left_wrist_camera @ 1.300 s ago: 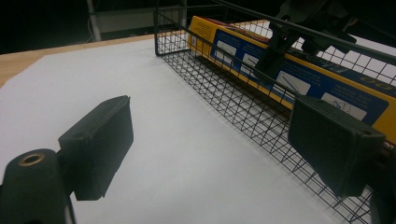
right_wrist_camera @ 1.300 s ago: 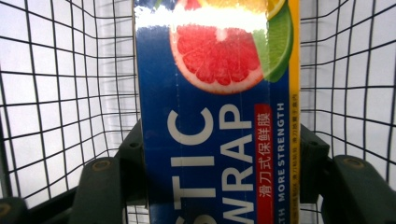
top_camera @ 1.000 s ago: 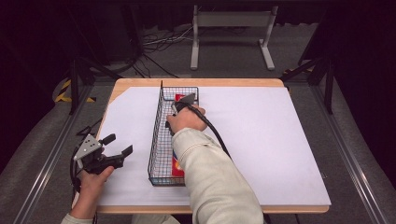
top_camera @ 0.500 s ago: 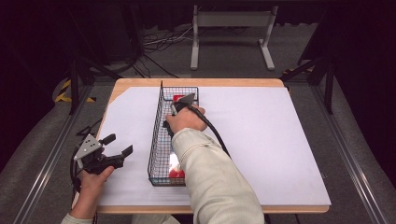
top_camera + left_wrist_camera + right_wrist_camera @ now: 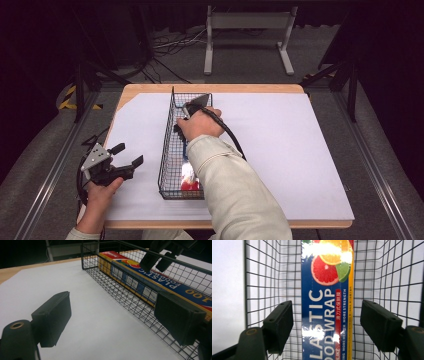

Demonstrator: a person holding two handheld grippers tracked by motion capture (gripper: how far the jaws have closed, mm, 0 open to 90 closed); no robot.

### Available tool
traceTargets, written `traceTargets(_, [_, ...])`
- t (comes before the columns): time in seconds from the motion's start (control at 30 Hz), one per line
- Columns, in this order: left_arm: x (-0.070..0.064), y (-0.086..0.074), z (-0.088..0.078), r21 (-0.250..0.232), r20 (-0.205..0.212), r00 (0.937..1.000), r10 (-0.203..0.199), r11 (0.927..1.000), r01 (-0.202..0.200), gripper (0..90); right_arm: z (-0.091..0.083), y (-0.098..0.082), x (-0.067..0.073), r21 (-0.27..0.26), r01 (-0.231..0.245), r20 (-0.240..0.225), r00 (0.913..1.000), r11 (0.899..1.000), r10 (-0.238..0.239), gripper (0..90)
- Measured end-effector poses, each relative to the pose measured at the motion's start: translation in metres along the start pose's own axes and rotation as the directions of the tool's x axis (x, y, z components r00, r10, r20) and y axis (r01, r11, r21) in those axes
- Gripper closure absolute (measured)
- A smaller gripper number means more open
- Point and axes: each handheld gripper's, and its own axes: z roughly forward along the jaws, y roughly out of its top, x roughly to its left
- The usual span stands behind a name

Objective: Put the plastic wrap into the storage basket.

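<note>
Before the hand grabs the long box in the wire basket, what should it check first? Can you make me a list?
1. Right gripper open: ok, its jaws stand apart.
2. Plastic wrap box sits between those jaws: ok, one jaw on each side of it.
3. Jaws touching the box: not ok, a gap shows on both sides.
4. Box lies flat along the wire basket: ok.
5. Left gripper out of the way: ok, it is open and outside the basket over the white sheet.
6. Room for the jaws beside the box: ok; basket mesh shows on each side.
</note>
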Motion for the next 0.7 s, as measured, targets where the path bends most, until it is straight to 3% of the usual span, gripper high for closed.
traceTargets(0.1, [0.000, 0.000, 0.000, 0.002, 0.000, 1.0000, -0.003, 1.0000, 0.003, 15.0, -0.008, 0.000, 0.001, -0.020, 0.030, 0.011, 0.9995, 0.999, -0.029, 28.0])
traceTargets(0.33, [0.000, 0.000, -0.001, -0.002, -0.003, 1.0000, -0.004, 1.0000, 0.004, 15.0, -0.028, -0.001, -0.004, -0.058, 0.059, -0.039, 0.9973, 0.997, -0.062, 27.5])
traceTargets(0.47, [0.000, 0.000, 0.000, 0.002, -0.003, 1.0000, 0.000, 1.0000, 0.000, 15.0, -0.039, -0.002, -0.005, -0.117, 0.115, -0.061, 0.9905, 0.986, -0.123, 25.6])
traceTargets(0.6, [0.001, 0.000, 0.000, -0.003, -0.006, 1.0000, -0.004, 1.0000, 0.004, 15.0, -0.048, -0.003, -0.011, -0.178, 0.186, -0.052, 0.9788, 0.966, -0.198, 24.8])
traceTargets(0.7, [0.001, -0.001, 0.000, -0.001, -0.005, 1.0000, -0.003, 1.0000, 0.003, 15.0, -0.054, -0.005, -0.018, -0.237, 0.269, -0.043, 0.9571, 0.934, -0.286, 23.2])
